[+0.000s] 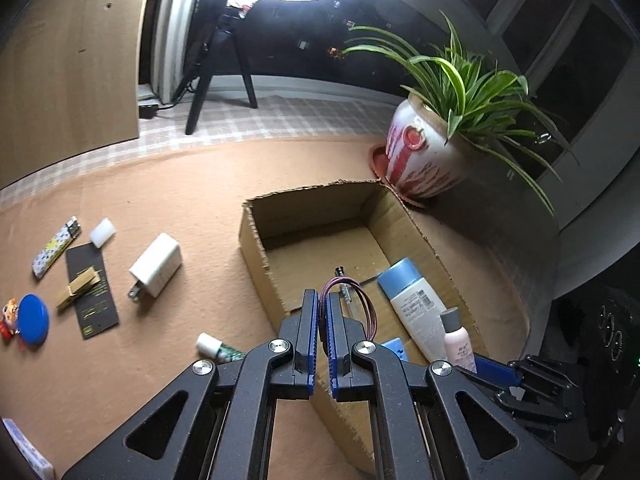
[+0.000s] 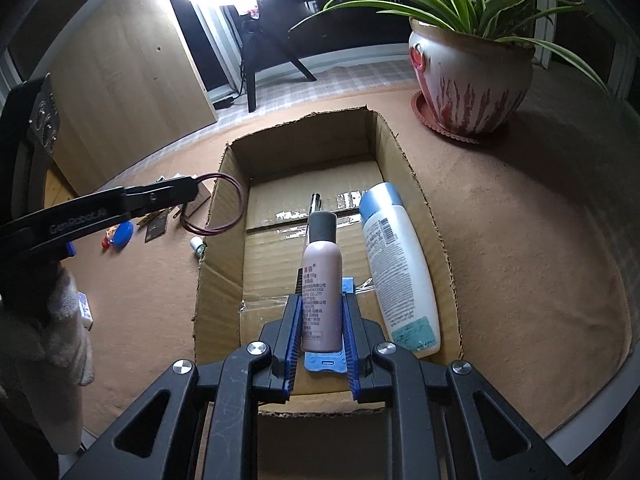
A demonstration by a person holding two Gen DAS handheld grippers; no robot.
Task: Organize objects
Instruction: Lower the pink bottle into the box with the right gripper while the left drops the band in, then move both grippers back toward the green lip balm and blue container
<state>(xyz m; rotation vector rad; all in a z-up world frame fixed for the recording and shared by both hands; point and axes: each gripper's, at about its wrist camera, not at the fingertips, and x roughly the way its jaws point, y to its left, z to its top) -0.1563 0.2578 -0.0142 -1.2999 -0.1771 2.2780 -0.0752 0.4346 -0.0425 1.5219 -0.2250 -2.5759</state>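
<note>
Above the open cardboard box (image 2: 224, 216), near its left wall, a purple hair tie (image 2: 212, 208) is being held pinched in the left tongs (image 1: 322, 300), whose jaws are closed on it so that the loop is hanging free beyond the tips. Over the near end of the box, a small pink bottle (image 2: 321, 292) with a dark grey cap is being gripped by its body between the pads of the right tongs (image 2: 321, 320), with the cap pointing away from the camera. Inside the box, a white bottle (image 2: 400, 272) with a blue cap is lying along the right wall, a pen (image 1: 345, 292) is lying on the floor of the box, and a blue object (image 2: 325, 362) is partly hidden beneath the right tongs. On the tabletop (image 1: 180, 200) to the left of the box, toward its left edge, a white charger (image 1: 156, 266), a wooden clothespin (image 1: 78, 286) resting on a dark card (image 1: 96, 312), a blue disc (image 1: 34, 318), a patterned lighter (image 1: 56, 252) and a small white block (image 1: 103, 232) are being left outside. Beyond the far right corner of the box, a potted plant (image 2: 472, 76) is standing on a saucer.
</note>
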